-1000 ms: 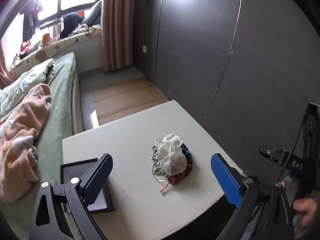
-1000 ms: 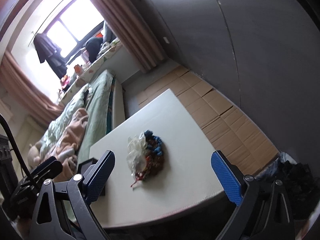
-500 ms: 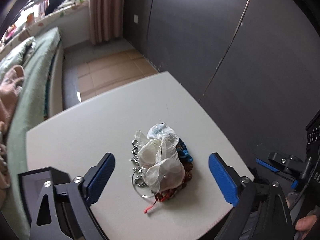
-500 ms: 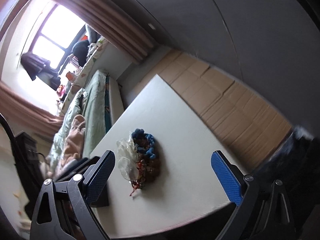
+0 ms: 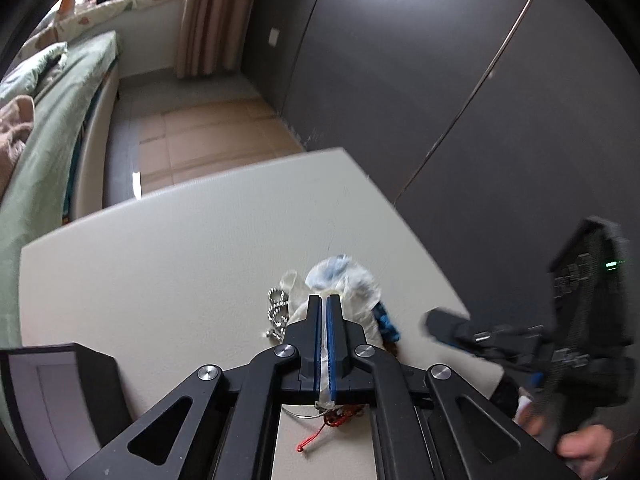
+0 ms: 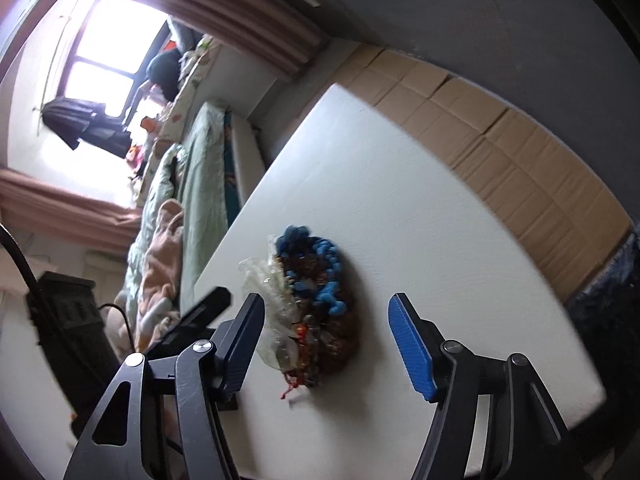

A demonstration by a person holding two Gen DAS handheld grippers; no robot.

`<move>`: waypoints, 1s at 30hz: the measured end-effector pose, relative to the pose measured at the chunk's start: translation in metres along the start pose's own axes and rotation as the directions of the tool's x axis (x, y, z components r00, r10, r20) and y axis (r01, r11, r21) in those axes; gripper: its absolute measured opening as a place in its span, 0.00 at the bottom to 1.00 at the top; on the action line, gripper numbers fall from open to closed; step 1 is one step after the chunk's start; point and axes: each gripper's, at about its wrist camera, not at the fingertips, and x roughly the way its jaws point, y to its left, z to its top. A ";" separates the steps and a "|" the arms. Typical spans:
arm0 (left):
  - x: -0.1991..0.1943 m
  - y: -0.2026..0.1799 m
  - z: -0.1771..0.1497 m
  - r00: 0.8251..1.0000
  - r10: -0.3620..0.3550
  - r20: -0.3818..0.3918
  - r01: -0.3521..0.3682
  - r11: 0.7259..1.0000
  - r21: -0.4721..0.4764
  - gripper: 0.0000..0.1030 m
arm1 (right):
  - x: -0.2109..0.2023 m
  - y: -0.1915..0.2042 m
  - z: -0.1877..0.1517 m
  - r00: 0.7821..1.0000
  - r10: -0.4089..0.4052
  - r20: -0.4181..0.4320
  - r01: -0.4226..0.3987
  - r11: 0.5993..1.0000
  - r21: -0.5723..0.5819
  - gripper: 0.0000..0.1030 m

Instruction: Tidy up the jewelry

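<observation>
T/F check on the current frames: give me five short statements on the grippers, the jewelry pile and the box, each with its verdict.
1. The left gripper is shut on the clear plastic bag. True.
2. The right gripper is shut. False: it is open, fingers either side of the jewelry pile.
3. The blue bead strand lies on the pile. True.
4. The pile sits inside the black box. False: it lies on the white table, apart from the box.
5. A silver ball chain lies beside the bag. True.
</observation>
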 end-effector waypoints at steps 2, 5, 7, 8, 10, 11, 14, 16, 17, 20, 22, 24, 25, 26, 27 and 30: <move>-0.011 -0.001 0.003 0.999 -0.021 0.040 0.021 1.000 0.002 0.01 | 0.007 0.004 -0.001 1.000 0.001 -0.012 -0.001 1.000 -0.012 0.64; -0.019 -0.002 0.003 0.997 -0.039 0.067 0.038 0.999 0.012 0.01 | 0.012 0.008 -0.001 1.000 -0.025 0.001 0.025 0.999 -0.024 0.64; -0.012 -0.003 0.007 0.998 -0.016 0.055 0.015 1.000 0.014 0.01 | 0.012 0.004 0.000 1.000 -0.020 0.004 0.020 1.000 -0.002 0.64; -0.006 -0.002 0.007 0.999 -0.004 0.033 0.004 1.000 0.007 0.02 | 0.010 0.002 0.000 1.000 -0.018 0.011 0.018 1.000 0.011 0.64; 0.005 0.006 0.009 1.000 -0.023 -0.021 0.023 0.999 -0.030 0.03 | 0.003 -0.003 -0.001 0.999 -0.010 0.032 0.009 0.999 0.033 0.64; 0.009 0.008 0.008 0.998 -0.045 -0.045 0.042 0.998 -0.052 0.05 | -0.002 -0.006 -0.001 0.999 -0.011 0.044 0.009 0.999 0.041 0.64; 0.014 0.007 0.007 0.997 -0.042 -0.064 0.037 0.997 -0.069 0.49 | -0.014 -0.011 -0.002 0.997 -0.035 0.071 0.032 0.998 0.047 0.64; 0.013 0.006 0.007 0.997 -0.063 -0.046 0.060 0.996 -0.070 0.80 | -0.020 -0.014 -0.002 0.996 -0.031 0.078 0.027 0.998 0.057 0.64; 0.011 0.004 0.007 0.997 -0.072 -0.032 0.070 0.995 -0.073 0.82 | -0.023 -0.014 -0.002 0.996 -0.030 0.082 0.025 0.998 0.058 0.64; 0.011 -0.001 0.009 0.999 -0.041 -0.025 0.039 0.998 -0.056 0.82 | -0.031 -0.017 0.000 0.995 -0.028 0.099 0.022 0.998 0.065 0.64; 0.016 -0.003 0.008 0.999 -0.005 -0.032 0.003 0.999 -0.049 0.82 | -0.034 -0.022 0.001 0.994 -0.028 0.109 0.020 0.997 0.078 0.64; 0.025 -0.004 0.006 0.999 0.016 -0.048 -0.018 0.998 -0.052 0.82 | -0.036 -0.026 0.001 0.993 -0.037 0.111 0.027 0.995 0.093 0.64; 0.030 -0.005 0.005 0.998 0.020 -0.059 -0.023 0.998 -0.054 0.82 | -0.036 -0.028 0.001 0.993 -0.038 0.110 0.027 0.995 0.099 0.64; 0.035 -0.006 0.003 0.997 0.021 -0.070 -0.024 0.998 -0.052 0.82 | -0.036 -0.029 0.001 0.994 -0.037 0.108 0.026 0.994 0.102 0.64; 0.039 -0.007 0.002 0.997 0.026 -0.074 -0.030 0.999 -0.044 0.81 | -0.034 -0.029 0.001 0.994 -0.039 0.104 0.028 0.994 0.101 0.64; 0.045 -0.012 -0.003 0.995 0.072 -0.073 -0.072 0.997 0.003 0.70 | -0.032 -0.026 0.001 0.994 -0.047 0.100 0.039 0.996 0.085 0.64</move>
